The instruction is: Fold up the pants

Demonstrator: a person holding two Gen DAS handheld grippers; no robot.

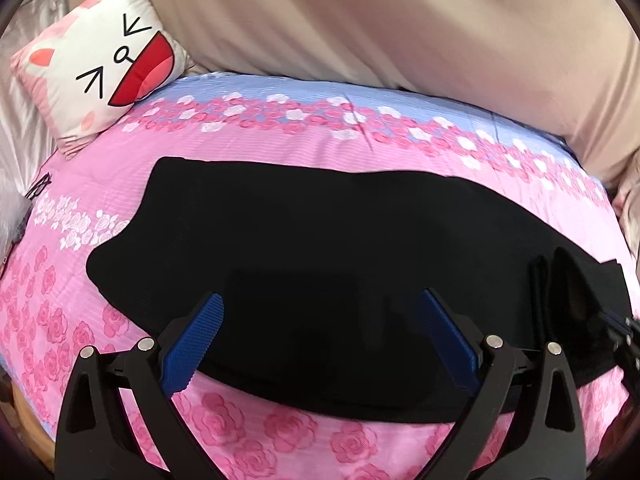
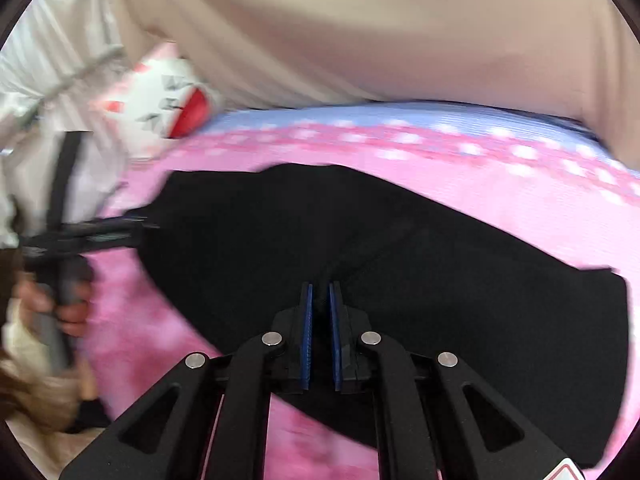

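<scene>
Black pants (image 1: pixel 320 240) lie across a pink rose-print bedspread (image 1: pixel 240 148). My left gripper (image 1: pixel 320 304) is open, its blue pads wide apart just above the near edge of the pants. In the right wrist view the pants (image 2: pixel 440 280) fill the middle, and my right gripper (image 2: pixel 319 292) is shut on a pinched ridge of the black fabric. The right gripper also shows in the left wrist view (image 1: pixel 616 328) at the far right, where a fold of fabric stands up. The left gripper and the hand holding it show in the right wrist view (image 2: pixel 140 224) at the left.
A white and pink cat-face cushion (image 1: pixel 100 64) lies at the far left of the bed. A large beige padded surface (image 1: pixel 400 20) rises behind the bed. Silvery white fabric (image 2: pixel 48 80) hangs at the left. A wooden edge (image 1: pixel 32 420) shows at the near left.
</scene>
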